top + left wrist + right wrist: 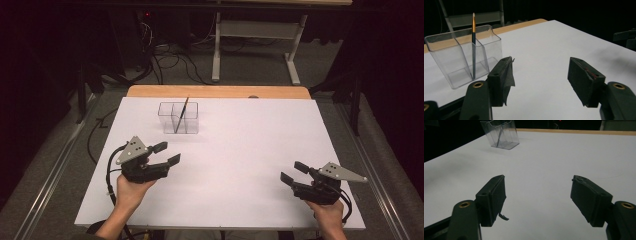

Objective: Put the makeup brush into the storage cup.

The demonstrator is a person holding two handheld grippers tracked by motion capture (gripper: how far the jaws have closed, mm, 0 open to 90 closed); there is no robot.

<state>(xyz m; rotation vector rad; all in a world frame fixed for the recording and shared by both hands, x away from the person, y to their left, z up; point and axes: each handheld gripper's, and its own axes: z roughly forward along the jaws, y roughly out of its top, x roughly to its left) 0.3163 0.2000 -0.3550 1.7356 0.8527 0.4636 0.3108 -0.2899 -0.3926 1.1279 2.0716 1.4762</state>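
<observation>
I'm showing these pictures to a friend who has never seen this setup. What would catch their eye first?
Probably the clear plastic holder standing alone toward the far side of the white table, with one thin paintbrush leaning upright in it. Next, the two black hand-held tools near the front edge: the left claw and the right claw, both open and holding nothing.

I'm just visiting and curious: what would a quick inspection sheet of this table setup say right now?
Surface: white table top, bare, wooden edge at the far side.
Job's things: clear two-compartment holder standing upright; a thin brush leans inside it.
Clutter: nothing seen.
Grippers: left gripper open, empty, near the holder; right gripper open, empty, over bare table.
Cables: a black cable trails from the left gripper; more lie on the floor beyond.
Surroundings: dark room, grey metal frame behind the table.
</observation>
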